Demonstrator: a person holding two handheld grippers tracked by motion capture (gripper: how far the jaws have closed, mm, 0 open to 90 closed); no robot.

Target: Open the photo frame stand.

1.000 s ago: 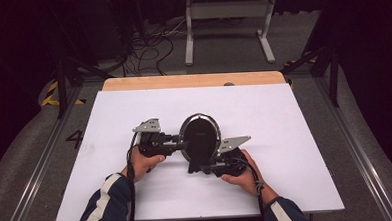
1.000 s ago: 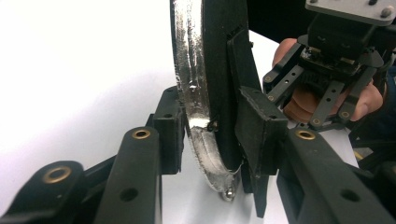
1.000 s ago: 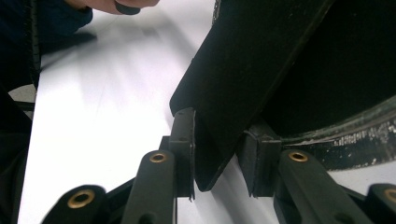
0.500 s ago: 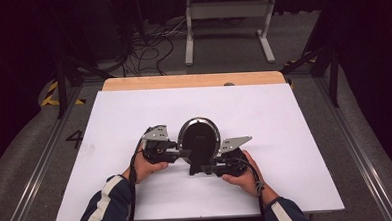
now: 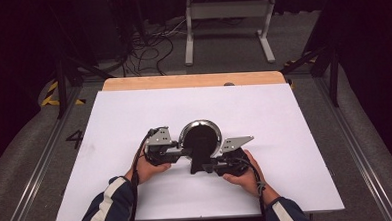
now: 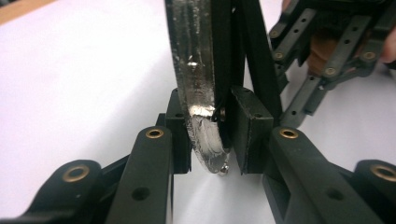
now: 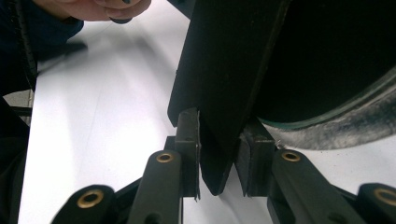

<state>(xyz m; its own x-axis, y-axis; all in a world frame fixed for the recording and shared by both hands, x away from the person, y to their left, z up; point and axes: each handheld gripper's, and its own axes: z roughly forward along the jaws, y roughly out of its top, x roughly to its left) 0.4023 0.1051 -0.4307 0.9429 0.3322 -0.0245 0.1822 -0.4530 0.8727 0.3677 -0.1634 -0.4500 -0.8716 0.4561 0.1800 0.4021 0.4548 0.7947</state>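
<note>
Left gripper view: the left gripper's point(image 6: 212, 135) fingers point(image 6: 180, 128) have just been closing and pinch the silver rim of the round mirror point(image 5: 200, 140). The right gripper's point(image 7: 219, 156) fingers point(image 7: 187, 149) clamp its black stand point(image 7: 224, 88). Mirror held mid-bench point(image 5: 294, 116); both grasps appear secured, with lifting or placing judged still to come.

Round mirror point(image 5: 200, 140) with silver rim and black back and stand: upright, slightly tilted, at lower centre of the high view on the white table sheet point(image 5: 284, 116).
</note>
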